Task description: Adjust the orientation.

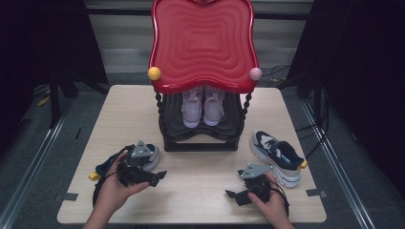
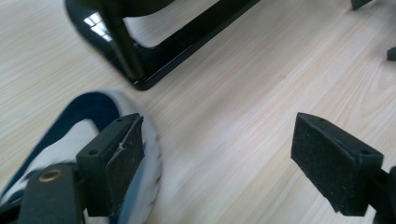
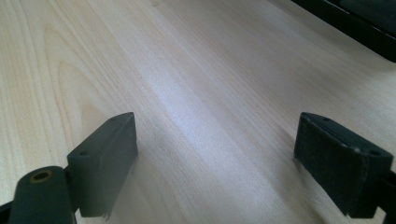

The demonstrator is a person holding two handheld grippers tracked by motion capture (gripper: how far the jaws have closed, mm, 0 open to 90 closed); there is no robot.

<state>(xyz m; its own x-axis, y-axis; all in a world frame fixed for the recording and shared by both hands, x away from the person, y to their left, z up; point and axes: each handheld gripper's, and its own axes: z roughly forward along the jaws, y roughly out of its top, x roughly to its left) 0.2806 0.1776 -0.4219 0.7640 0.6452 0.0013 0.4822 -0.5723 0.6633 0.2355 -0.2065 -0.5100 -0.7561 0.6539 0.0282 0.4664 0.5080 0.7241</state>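
Observation:
A navy and white sneaker lies on the table's right side, toe toward the rack. Its mate lies at the left, partly under my left hand, and its toe sits behind the left jaw in the left gripper view. My left gripper is open and held low beside that shoe, with nothing between its pads. Over bare wood at the front right, my right gripper stands open too. A pair of pale pink shoes rests on the lower black shelf of the rack.
The rack's red wavy top tray overhangs the shelf, with a yellow ball and a pink ball at its front corners. Its black base frame runs close ahead of my left gripper. Tape marks sit near the table's front corners.

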